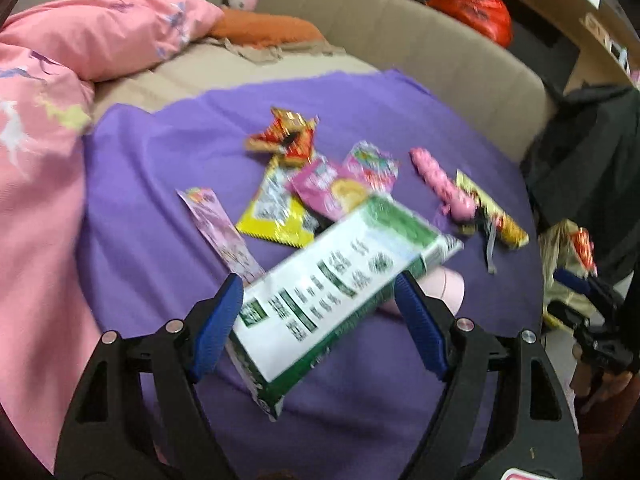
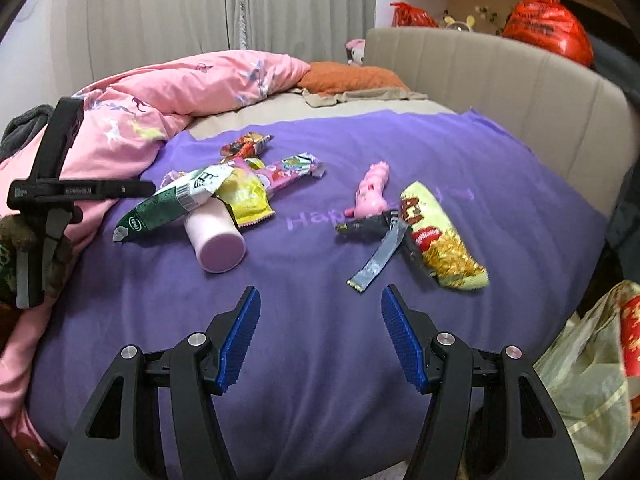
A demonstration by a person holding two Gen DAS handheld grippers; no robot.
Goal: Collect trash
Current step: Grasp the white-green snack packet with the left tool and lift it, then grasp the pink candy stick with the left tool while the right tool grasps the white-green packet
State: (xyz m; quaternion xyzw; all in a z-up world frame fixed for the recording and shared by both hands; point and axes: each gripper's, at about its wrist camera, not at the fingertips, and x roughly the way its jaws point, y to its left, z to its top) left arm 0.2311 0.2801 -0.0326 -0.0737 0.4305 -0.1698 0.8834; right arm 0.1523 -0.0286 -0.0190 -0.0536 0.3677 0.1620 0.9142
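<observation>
Several snack wrappers lie on a purple blanket (image 2: 320, 320) on a bed. A green and white packet (image 1: 336, 292) lies between the fingers of my left gripper (image 1: 320, 292), whose jaws stand wide apart; whether the pads touch it I cannot tell. In the right wrist view the same packet (image 2: 172, 200) rests across a pink cup (image 2: 216, 240) lying on its side. My right gripper (image 2: 316, 308) is open and empty above the blanket, short of a grey strip wrapper (image 2: 380, 256) and a yellow chip bag (image 2: 440, 240). A pink pig toy (image 2: 372, 192) lies beyond.
A pink duvet (image 2: 160, 92) is bunched at the left. A beige padded headboard (image 2: 500, 76) curves along the right. A yellowish plastic bag (image 2: 592, 372) hangs at the bed's right edge. Red bags (image 2: 548, 20) sit on the shelf behind.
</observation>
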